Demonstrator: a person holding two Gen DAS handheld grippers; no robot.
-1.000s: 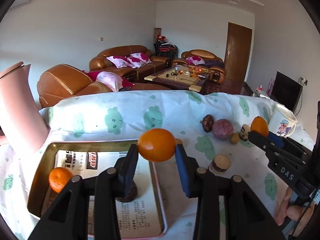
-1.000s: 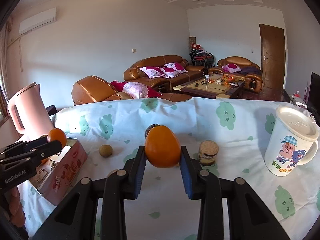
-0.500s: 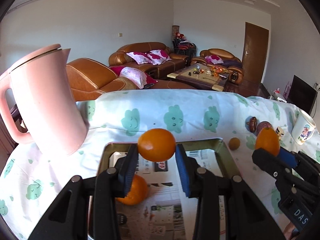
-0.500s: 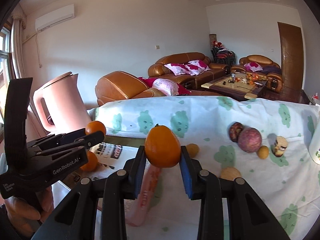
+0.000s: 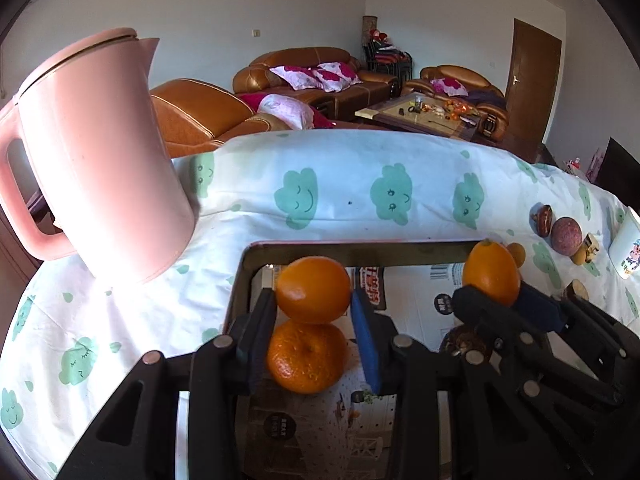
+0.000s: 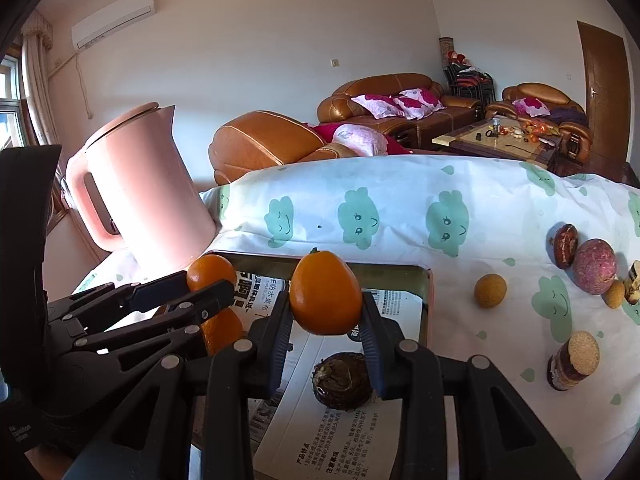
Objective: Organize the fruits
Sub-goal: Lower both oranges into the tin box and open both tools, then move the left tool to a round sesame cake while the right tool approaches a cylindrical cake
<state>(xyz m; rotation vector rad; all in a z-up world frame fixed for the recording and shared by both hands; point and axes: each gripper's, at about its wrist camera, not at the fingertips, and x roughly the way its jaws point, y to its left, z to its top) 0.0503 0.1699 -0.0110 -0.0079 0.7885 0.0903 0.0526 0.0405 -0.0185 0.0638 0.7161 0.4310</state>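
In the tray, mandarin, dark fruit, each tool clamped on an orange

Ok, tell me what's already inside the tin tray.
Inside the tin tray: a printed paper liner, a mandarin under the left gripper, and a dark brown round fruit. The grippers cover part of the floor.
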